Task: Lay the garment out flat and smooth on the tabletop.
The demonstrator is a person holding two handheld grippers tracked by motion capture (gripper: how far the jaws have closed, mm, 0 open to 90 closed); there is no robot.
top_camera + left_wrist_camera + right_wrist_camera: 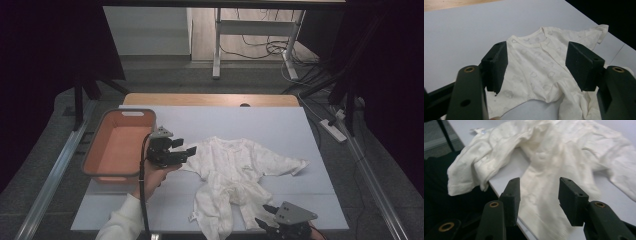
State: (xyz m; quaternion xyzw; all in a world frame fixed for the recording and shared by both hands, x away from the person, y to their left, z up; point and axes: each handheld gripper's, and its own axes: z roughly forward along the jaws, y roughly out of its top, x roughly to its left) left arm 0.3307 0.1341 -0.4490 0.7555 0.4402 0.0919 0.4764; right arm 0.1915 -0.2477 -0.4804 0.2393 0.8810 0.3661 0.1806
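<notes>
Counter with a pale sheet over it; a white baby romper lies flat on it, front side up.

Long axis runs from the neckline at the far end to the legs at the near counter edge. One sleeve reaches out toward my right; one leg cuff droops over the near edge in the right claw view.

Left claw: hovering at the romper's shoulder on my left side, jaws wide, nothing between them. From its own camera the garment sits just ahead of the jaws, collar pointing away from me.

Right claw: at the near edge, just beside the leg ends. Jaws part-open, pads off the cloth; the nearer leg lies just ahead between them.

Orange bin sits just beyond the left claw, on its outer side.
</notes>
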